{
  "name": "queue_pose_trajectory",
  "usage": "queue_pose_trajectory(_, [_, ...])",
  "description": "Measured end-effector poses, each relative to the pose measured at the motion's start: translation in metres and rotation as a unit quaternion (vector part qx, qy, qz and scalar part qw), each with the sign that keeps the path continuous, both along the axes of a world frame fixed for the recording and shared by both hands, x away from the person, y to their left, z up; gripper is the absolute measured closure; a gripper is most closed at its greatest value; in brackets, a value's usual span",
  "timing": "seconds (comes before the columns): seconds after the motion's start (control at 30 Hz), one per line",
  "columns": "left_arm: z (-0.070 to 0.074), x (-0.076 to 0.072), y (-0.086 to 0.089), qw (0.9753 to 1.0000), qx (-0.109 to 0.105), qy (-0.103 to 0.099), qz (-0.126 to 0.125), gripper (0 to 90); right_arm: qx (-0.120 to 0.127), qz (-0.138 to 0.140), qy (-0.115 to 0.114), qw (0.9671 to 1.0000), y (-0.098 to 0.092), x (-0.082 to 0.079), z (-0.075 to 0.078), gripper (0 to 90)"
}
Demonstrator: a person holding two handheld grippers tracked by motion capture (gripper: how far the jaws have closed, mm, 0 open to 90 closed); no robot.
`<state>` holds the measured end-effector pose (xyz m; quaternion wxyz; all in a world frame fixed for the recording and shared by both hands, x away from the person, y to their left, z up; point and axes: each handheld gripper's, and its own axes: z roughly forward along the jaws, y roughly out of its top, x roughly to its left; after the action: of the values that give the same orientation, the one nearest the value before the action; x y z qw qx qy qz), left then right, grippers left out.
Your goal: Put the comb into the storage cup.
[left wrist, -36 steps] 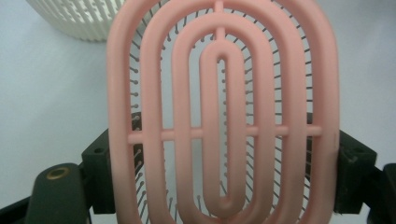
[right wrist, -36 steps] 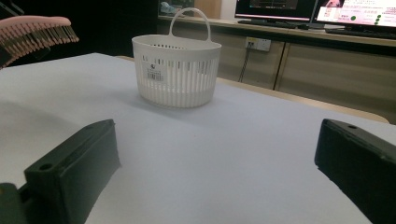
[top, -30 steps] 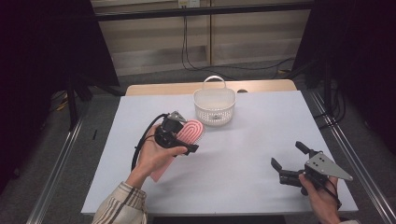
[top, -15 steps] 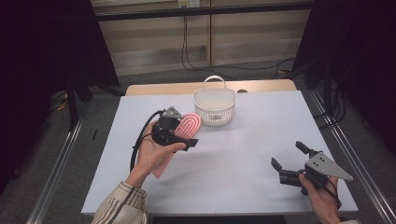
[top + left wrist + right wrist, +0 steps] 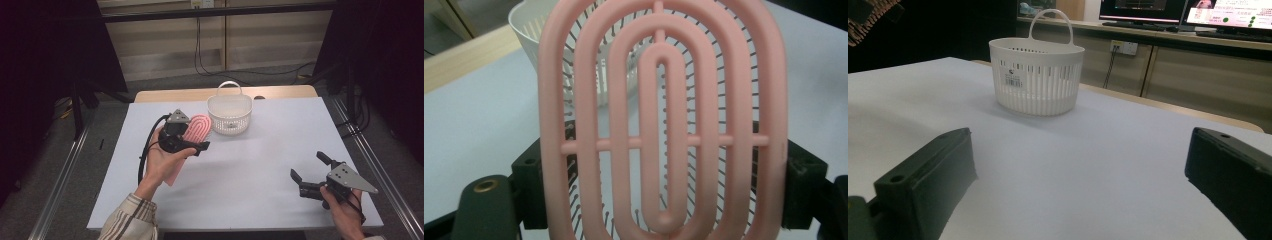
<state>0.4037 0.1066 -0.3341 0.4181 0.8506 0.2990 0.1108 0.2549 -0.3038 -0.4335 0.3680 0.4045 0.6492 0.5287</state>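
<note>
Pink hairbrush (image 5: pixel 659 125) was clamped between the jaws of the left gripper (image 5: pixel 192 145), lifted above the white table (image 5: pixel 260 165) just beside the white basket (image 5: pixel 230 114). Jaws of the right gripper (image 5: pixel 307 172) were spread wide, holding nothing.

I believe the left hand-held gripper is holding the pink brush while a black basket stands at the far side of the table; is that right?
Not quite: the basket is white, not black, as the high view shows. The left hand-held gripper does hold the pink brush, and the basket stands at the table's far side.
</note>
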Motion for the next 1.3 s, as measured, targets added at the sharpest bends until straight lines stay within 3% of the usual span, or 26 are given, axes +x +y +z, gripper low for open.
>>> queue_pose_trajectory(0.2, [0.003,-0.001,0.001,0.9998,-0.005,-0.017,0.009,19.5,0.0,0.0,0.0,1.0,0.0,0.0,0.0,0.0])
queue_pose_trajectory(0.53, [0.006,-0.003,0.001,0.998,-0.033,-0.052,0.01,19.4,0.0,0.0,0.0,1.0,0.0,0.0,0.0,0.0])
queue_pose_trajectory(0.8, [0.009,-0.002,0.003,0.9946,-0.051,-0.089,0.015,19.4,-0.001,0.0,0.0,1.0,0.0,0.0,0.0,0.0])
queue_pose_trajectory(1.0, [0.008,0.0,0.004,0.9924,-0.065,-0.103,0.018,19.4,-0.001,0.0,0.001,1.0,0.0,0.0,0.0,0.0])
queue_pose_trajectory(1.1, [0.009,0.0,0.003,0.9899,-0.076,-0.118,0.017,19.4,-0.001,0.0,0.0,1.0,0.0,0.0,0.0,0.0])
queue_pose_trajectory(1.3, [0.012,0.0,0.0,0.9875,-0.092,-0.127,0.017,19.5,-0.001,0.0,0.0,1.0,0.0,0.0,0.0,0.0])
